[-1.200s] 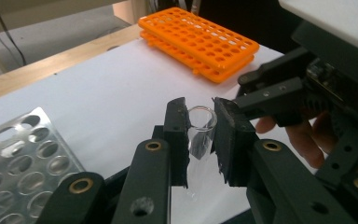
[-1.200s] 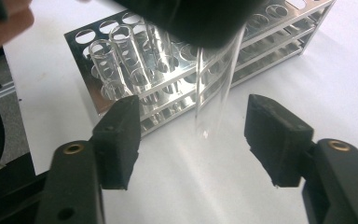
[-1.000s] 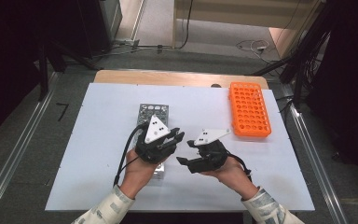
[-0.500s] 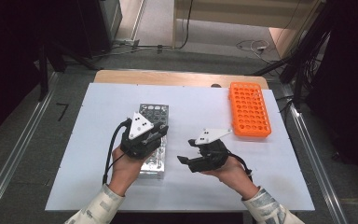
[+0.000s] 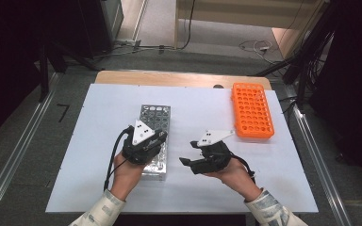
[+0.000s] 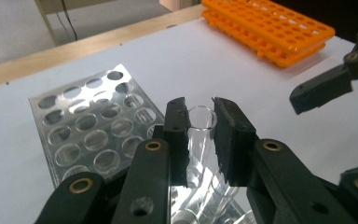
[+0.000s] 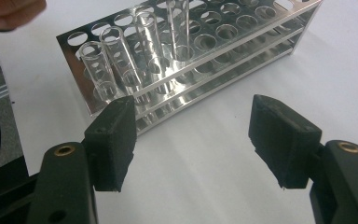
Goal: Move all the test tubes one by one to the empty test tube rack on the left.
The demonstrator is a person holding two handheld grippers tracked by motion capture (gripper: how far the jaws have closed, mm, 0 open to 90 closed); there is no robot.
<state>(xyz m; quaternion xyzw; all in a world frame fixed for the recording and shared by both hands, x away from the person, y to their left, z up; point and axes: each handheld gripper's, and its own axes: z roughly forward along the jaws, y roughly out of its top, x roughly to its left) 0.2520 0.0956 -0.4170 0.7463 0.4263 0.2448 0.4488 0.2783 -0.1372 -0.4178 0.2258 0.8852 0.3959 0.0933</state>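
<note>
High view: the left gripper (image 5: 152, 141) is held over the near end of the metal rack (image 5: 154, 123), which lies on the white bench (image 5: 99, 122). The right gripper (image 5: 188, 157) hangs just beside the rack, apart from it. An orange rack (image 5: 250, 110) stands well apart at the far right. The step in hand is judged to be the seating of a glass tube into a hole of the metal rack.

Left gripper view: a clear glass tube (image 6: 200, 135) is pinched between the jaws, just below its open rim, and is held upright above the rack's near holes. More tubes are seen beneath it. The next move is judged to call for the tube's foot to be lined up with a free hole before it is lowered and let go; a tilt could knock it against its neighbours.

Right gripper view: the jaws are spread wide and nothing is held or touched between them. The metal rack is faced from the side, with several tubes (image 7: 113, 56) seen standing in its end rows.
</note>
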